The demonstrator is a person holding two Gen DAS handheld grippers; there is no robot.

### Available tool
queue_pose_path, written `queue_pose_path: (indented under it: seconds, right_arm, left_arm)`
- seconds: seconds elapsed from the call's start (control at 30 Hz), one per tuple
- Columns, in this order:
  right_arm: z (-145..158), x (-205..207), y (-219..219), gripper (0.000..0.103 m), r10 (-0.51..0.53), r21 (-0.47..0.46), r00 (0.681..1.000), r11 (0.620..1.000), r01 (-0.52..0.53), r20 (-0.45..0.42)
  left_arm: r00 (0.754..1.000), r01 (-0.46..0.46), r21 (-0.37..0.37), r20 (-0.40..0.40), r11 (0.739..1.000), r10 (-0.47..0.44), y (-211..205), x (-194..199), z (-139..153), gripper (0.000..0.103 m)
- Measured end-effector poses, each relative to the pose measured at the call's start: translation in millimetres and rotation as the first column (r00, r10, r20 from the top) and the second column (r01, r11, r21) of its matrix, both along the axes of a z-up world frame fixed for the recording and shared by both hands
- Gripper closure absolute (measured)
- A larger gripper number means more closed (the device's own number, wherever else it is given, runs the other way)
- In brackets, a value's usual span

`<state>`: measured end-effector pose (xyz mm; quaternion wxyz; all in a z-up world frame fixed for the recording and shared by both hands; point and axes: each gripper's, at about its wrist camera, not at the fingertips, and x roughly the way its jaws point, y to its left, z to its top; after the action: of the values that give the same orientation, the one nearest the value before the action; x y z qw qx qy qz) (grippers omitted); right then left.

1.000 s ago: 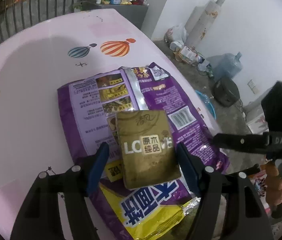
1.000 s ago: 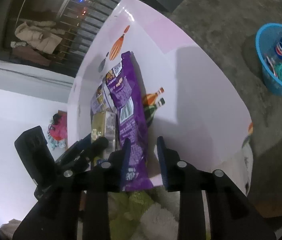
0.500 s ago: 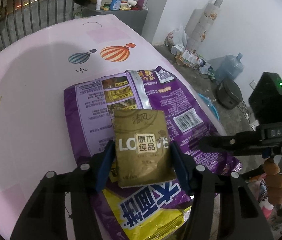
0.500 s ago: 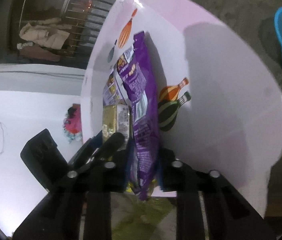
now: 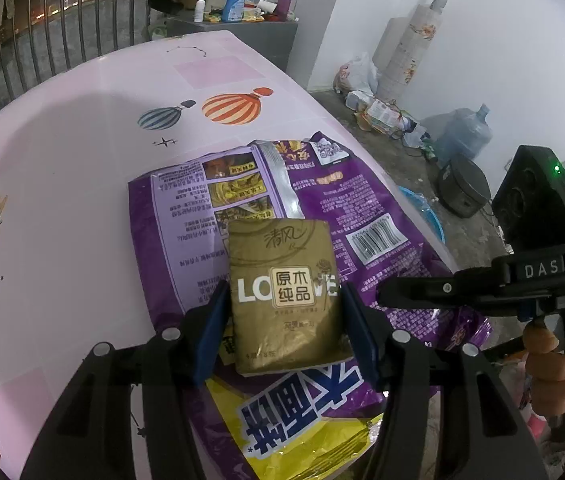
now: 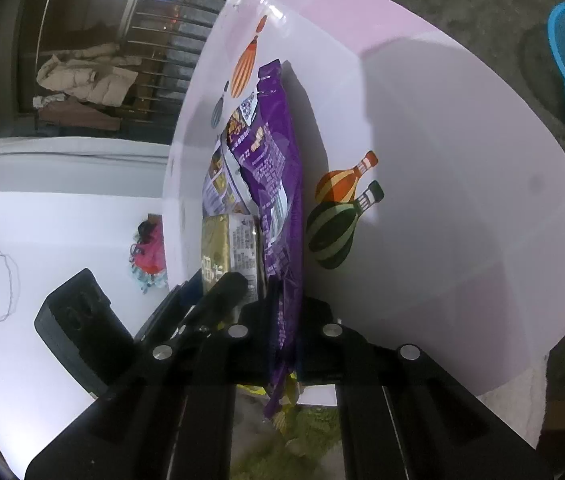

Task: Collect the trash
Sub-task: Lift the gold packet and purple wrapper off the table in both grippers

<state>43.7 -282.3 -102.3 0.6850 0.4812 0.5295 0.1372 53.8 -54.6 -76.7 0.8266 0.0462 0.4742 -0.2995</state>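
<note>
The gold tissue pack (image 5: pixel 286 296) lies on the purple snack bag (image 5: pixel 322 208) at the desk's (image 5: pixel 62 184) near edge, clamped between the left gripper's (image 5: pixel 284 324) pads, while the right gripper (image 6: pixel 282 312), just closed, pinches the bag's overhanging edge.

Pink balloon-print table (image 5: pixel 62 184), purple snack bag (image 5: pixel 322 208)

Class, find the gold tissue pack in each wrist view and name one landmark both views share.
Left wrist view: the gold tissue pack sits centre, between the left gripper's blue pads, on the purple bag.
Right wrist view: the pack shows edge-on, left of centre, beside the bag that the right gripper pinches.
Shared landmark: the orange striped balloon print.
</note>
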Motion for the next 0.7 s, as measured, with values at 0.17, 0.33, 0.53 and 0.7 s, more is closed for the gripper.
queue_pose_path:
  seconds: [0.17, 0.33, 0.53, 0.7]
  right_arm:
    - [1.9, -0.9, -0.3, 0.098, -0.001, -0.021, 1.000, 1.000, 0.001, 0.010]
    - [3.3, -1.3, -1.3, 0.098, -0.001, -0.031, 1.000, 1.000, 0.002, 0.012]
    - [4.4, -1.6, -2.2, 0.098, -0.001, -0.037, 1.000, 0.999, 0.001, 0.013]
    - [5.8, -1.8, -2.1, 0.098, 0.000, -0.044, 1.000, 0.999, 0.001, 0.015]
  left_arm:
    - [1.000, -0.002, 0.009, 0.008, 1.000, 0.002, -2.7, -3.7, 0.6, 0.049]
    - [1.000, -0.005, 0.013, 0.012, 1.000, 0.005, -6.2, -7.5, 1.1, 0.049]
    - [1.000, -0.004, 0.013, 0.012, 1.000, 0.004, -5.8, -6.8, 1.0, 0.049]
    - [1.000, -0.003, 0.016, 0.013, 1.000, 0.003, -6.2, -6.8, 1.0, 0.049]
